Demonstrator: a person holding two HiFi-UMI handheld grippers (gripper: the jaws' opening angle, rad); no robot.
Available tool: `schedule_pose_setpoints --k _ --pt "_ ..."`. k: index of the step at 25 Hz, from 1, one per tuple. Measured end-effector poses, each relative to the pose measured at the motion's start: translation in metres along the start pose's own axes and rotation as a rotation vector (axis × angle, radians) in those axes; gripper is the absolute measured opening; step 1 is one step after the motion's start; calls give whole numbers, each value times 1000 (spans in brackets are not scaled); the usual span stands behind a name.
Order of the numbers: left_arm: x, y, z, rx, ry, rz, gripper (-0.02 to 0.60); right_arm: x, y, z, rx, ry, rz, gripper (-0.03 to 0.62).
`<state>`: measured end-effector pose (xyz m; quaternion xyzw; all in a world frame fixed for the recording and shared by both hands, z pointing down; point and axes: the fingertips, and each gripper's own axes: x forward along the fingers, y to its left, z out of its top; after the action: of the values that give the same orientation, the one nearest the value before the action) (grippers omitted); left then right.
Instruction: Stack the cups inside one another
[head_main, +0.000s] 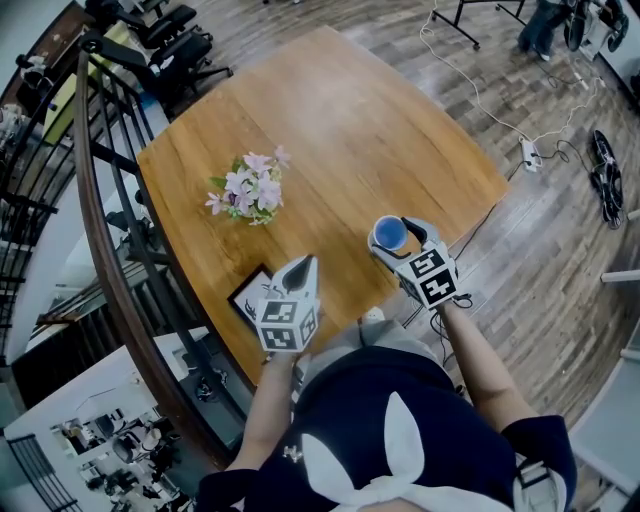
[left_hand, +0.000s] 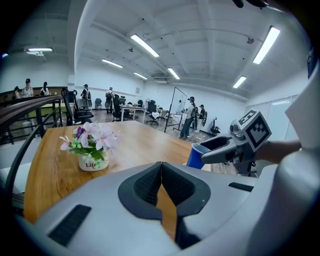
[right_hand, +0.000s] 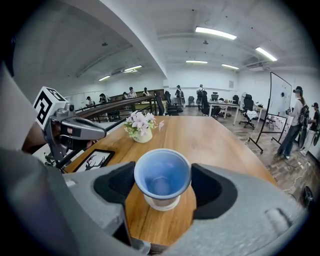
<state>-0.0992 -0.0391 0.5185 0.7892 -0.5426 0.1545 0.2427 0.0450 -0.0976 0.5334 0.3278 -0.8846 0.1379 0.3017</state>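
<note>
My right gripper (right_hand: 163, 186) pinches the blue cup (right_hand: 162, 172) by its rim. The cup is upright with its axis vertical, near the edge of the table (head_main: 340, 120). Under it sits a white rim (right_hand: 161, 202), possibly another cup. My left gripper (head_main: 303, 268) hangs beside it to the left, jaws pressed together and empty, pointing forward.
</note>
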Motion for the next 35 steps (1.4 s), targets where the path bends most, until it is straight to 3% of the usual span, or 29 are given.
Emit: schedule_pose_setpoints --k 13,27,35 --pt "-1 6 -6 -9 12 11 17 23 1 -21 31 62 32 350" --pt "6 0 -6 -1 19 3 17 18 -4 -21 55 38 62 370" --pt "7 -5 -3 2 14 -1 17 6 -12 -8 54 -27 24 368"
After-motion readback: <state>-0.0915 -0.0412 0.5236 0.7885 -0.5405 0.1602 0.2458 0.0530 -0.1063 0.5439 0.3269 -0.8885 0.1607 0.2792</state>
